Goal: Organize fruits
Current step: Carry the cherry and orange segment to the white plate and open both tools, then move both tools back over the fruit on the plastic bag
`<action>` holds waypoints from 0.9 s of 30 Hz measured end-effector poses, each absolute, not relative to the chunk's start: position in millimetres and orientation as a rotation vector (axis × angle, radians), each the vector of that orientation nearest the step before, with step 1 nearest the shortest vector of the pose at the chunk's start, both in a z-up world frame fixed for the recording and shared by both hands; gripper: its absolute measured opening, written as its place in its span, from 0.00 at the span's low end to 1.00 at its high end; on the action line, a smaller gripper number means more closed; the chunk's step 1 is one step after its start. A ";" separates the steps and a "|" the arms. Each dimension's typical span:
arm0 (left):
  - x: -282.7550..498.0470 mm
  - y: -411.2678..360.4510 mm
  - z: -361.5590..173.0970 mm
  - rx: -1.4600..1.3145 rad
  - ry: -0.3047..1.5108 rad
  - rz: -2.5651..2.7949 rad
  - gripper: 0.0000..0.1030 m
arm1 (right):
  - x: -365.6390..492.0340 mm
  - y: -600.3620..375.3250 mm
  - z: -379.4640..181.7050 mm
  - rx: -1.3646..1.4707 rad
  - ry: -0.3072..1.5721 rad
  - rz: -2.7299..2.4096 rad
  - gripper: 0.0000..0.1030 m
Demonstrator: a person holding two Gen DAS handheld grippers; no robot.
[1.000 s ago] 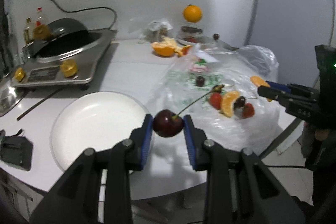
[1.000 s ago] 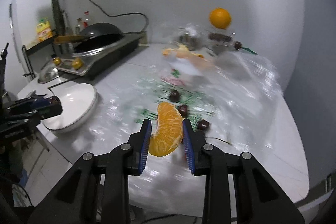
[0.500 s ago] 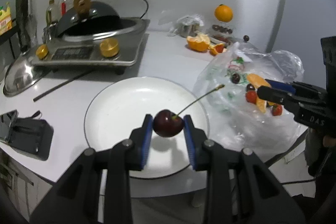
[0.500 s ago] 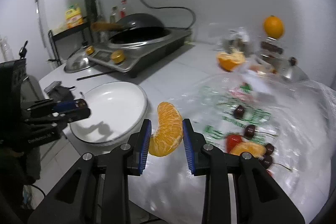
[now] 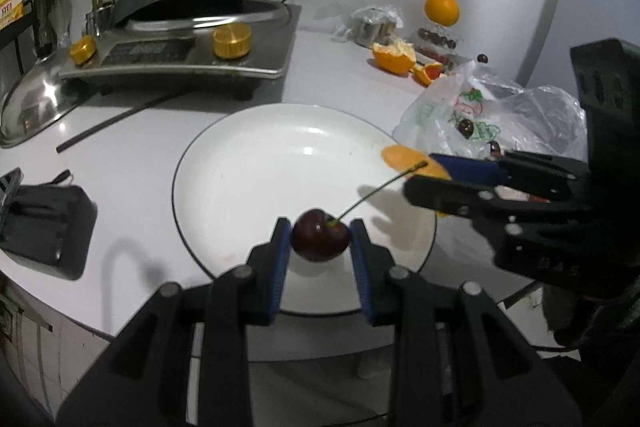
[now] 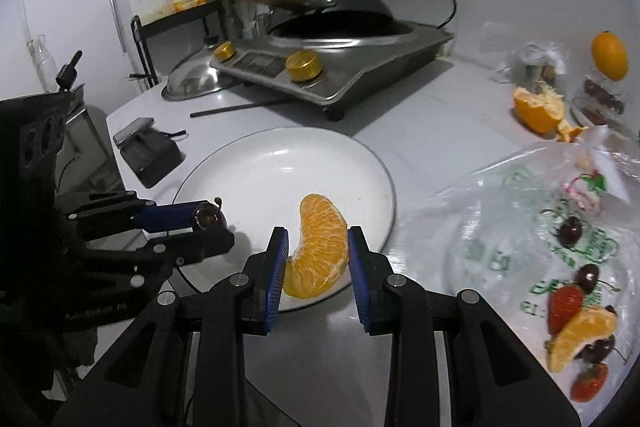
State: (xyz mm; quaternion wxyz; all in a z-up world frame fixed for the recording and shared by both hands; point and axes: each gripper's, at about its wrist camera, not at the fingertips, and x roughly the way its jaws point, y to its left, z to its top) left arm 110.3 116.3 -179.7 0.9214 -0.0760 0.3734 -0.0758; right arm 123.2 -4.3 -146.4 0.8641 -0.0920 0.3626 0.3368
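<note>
The left hand-held gripper [image 5: 320,247] was clamped on a dark cherry [image 5: 319,241], held level above the near rim of the white plate [image 5: 248,163]. The right hand-held gripper [image 6: 318,259] gripped an orange segment [image 6: 318,247] over the plate's right edge. The white desk [image 5: 132,143] also carried an induction cooker [image 5: 188,47] and a plastic bag [image 6: 500,219] with more fruit.

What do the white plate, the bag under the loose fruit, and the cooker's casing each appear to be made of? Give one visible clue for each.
White plate: likely glazed ceramic; glossy with bright highlights.
Bag: thin clear plastic film; crinkled, see-through, printed.
Cooker's casing: probably brushed stainless steel; grey metallic sheen with reflections.
</note>
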 end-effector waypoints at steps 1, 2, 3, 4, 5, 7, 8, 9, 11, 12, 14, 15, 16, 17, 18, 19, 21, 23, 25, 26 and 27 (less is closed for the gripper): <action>109.6 116.9 -180.4 -0.160 0.769 -0.158 0.31 | 124.0 -2.1 -147.6 -0.192 0.765 0.708 0.31; 109.0 117.1 -180.9 -0.162 0.771 -0.161 0.31 | 125.0 -0.4 -149.3 -0.191 0.770 0.710 0.31; 108.8 117.2 -181.4 -0.162 0.775 -0.163 0.31 | 125.9 0.8 -150.6 -0.188 0.775 0.711 0.31; 108.5 117.6 -181.6 -0.159 0.778 -0.162 0.31 | 126.6 1.1 -151.2 -0.181 0.779 0.714 0.31; 108.1 117.8 -181.8 -0.156 0.779 -0.158 0.34 | 127.2 1.0 -151.4 -0.174 0.782 0.717 0.32; 106.5 118.9 -180.9 -0.157 0.777 -0.147 0.45 | 128.3 -0.3 -150.8 -0.166 0.783 0.714 0.36; 105.7 119.6 -180.1 -0.162 0.775 -0.144 0.50 | 128.4 -1.3 -150.0 -0.162 0.782 0.712 0.38; 104.8 120.5 -178.8 -0.168 0.770 -0.141 0.50 | 128.1 -2.5 -148.7 -0.160 0.778 0.709 0.42; 103.4 120.0 -176.6 -0.162 0.768 -0.132 0.50 | 126.3 -5.6 -145.4 -0.156 0.769 0.707 0.45; 102.5 119.5 -176.0 -0.159 0.767 -0.129 0.50 | 125.1 -6.8 -143.6 -0.158 0.764 0.702 0.45; 100.9 117.6 -173.8 -0.156 0.764 -0.124 0.50 | 121.8 -12.3 -139.4 -0.162 0.749 0.693 0.45; 99.1 115.7 -171.5 -0.153 0.756 -0.123 0.51 | 120.2 -16.6 -137.1 -0.160 0.742 0.686 0.45; 97.4 114.0 -168.9 -0.150 0.746 -0.120 0.51 | 118.7 -21.4 -135.0 -0.156 0.736 0.679 0.45; 95.4 111.8 -165.5 -0.147 0.731 -0.115 0.51 | 117.2 -25.1 -133.1 -0.154 0.731 0.673 0.45; 93.3 108.6 -161.1 -0.140 0.713 -0.111 0.52 | 115.7 -29.5 -130.8 -0.151 0.725 0.667 0.45; 92.2 106.0 -158.0 -0.134 0.702 -0.108 0.56 | 114.3 -34.7 -128.7 -0.149 0.718 0.661 0.45; 90.0 99.1 -151.4 -0.129 0.678 -0.108 0.70 | 111.0 -45.5 -124.2 -0.145 0.704 0.644 0.45; 89.2 92.7 -147.6 -0.128 0.669 -0.115 0.72 | 107.8 -57.2 -120.3 -0.139 0.691 0.628 0.45; 90.3 84.2 -145.0 -0.118 0.666 -0.118 0.72 | 104.1 -68.2 -117.3 -0.133 0.681 0.613 0.45; 90.7 79.8 -143.8 -0.115 0.665 -0.121 0.72 | 102.2 -74.5 -115.9 -0.130 0.677 0.604 0.45; 90.8 75.6 -142.4 -0.113 0.664 -0.124 0.72 | 100.3 -79.7 -114.9 -0.129 0.673 0.595 0.45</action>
